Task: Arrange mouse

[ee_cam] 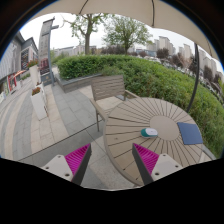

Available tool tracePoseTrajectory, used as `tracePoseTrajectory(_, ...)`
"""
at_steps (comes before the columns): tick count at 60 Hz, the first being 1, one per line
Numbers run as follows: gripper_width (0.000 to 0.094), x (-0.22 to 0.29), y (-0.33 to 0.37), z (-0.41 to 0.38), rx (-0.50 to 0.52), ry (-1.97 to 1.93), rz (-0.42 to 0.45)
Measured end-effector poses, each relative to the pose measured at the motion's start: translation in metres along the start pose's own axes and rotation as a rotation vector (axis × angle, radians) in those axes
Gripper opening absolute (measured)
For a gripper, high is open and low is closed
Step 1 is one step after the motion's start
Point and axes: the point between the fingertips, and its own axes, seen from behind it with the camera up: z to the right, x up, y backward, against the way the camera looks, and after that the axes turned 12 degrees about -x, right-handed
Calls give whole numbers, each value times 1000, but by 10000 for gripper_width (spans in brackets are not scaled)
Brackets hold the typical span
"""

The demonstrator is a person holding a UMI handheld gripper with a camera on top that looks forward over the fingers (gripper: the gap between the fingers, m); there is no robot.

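Observation:
A small teal and white mouse (149,132) lies on a round slatted wooden table (135,120), just ahead of my right finger. A dark blue mouse pad (190,132) lies on the same table, to the right of the mouse and apart from it. My gripper (112,160) is open with nothing between its fingers. The magenta pads (78,158) show on both fingers. The right finger is over the table's near edge, the left finger over the grey paving.
A wooden chair (108,90) stands behind the table. A green hedge (110,65) runs beyond it, with trees and buildings farther off. Grey paving (50,125) spreads to the left, with a white planter (38,100) on it.

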Motion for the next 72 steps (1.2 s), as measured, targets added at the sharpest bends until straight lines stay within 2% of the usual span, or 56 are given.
tracePoseTrajectory(12, 845, -20, -23, 45, -96, -89, -57)
tracePoseTrajectory(21, 851, -27, -50, 85, -168, -111, -38)
tracePoseTrajectory(46, 849, -56, -129, 100, -187, -147, -13)
tracePoseTrajectory(72, 848, -44, -237, 119, -247, -228, -6)
